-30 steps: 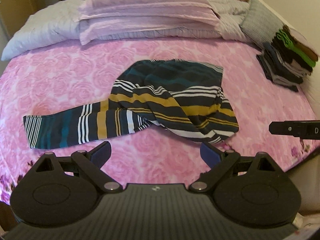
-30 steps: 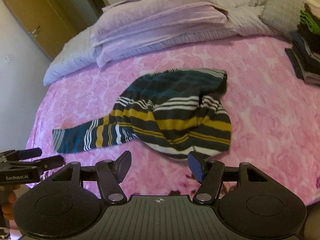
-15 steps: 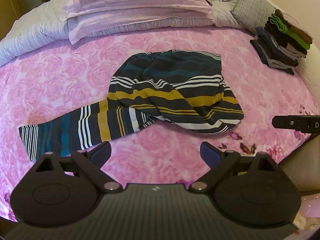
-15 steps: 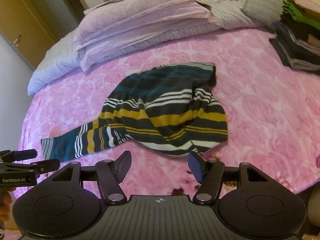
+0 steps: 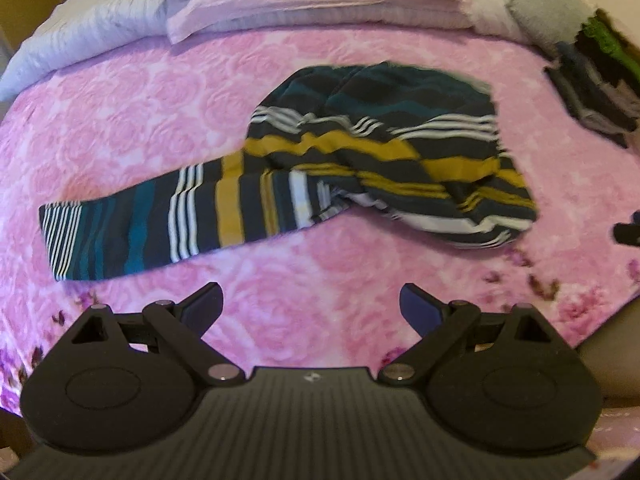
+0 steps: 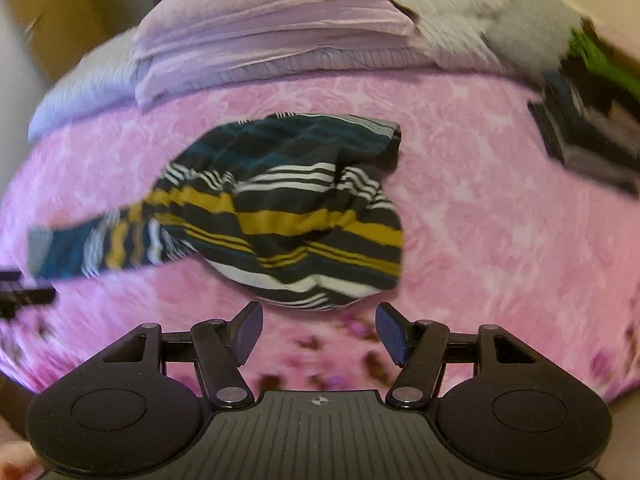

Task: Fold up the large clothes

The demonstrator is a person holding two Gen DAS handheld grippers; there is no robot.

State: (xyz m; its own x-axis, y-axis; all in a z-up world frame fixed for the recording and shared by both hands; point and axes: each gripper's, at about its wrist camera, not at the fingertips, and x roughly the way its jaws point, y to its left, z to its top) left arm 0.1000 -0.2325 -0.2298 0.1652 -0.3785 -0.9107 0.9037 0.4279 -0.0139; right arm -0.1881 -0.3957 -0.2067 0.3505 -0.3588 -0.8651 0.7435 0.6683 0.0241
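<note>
1 striped garment, dark w/ teal, white & mustard bands, lies crumpled mid-bed on the pink rose-print bedspread. 1 sleeve stretches flat toward the left; the body is bunched in a heap to the right of it. 2 grippers, both w/ jaws spread wide and nothing between them. Left gripper hangs over bare bedspread near the bed's front edge, just short of the sleeve and not touching cloth. Right gripper sits just in front of the heap's lower hem; contact can't be told. At the head of the bed: 1 stack of lilac folded bedding on a grey-white quilt. 1 grey cushion at far right. Beside it, 1 pile of folded clothes, a green piece near the top; piece count too blurred to tell.
</note>
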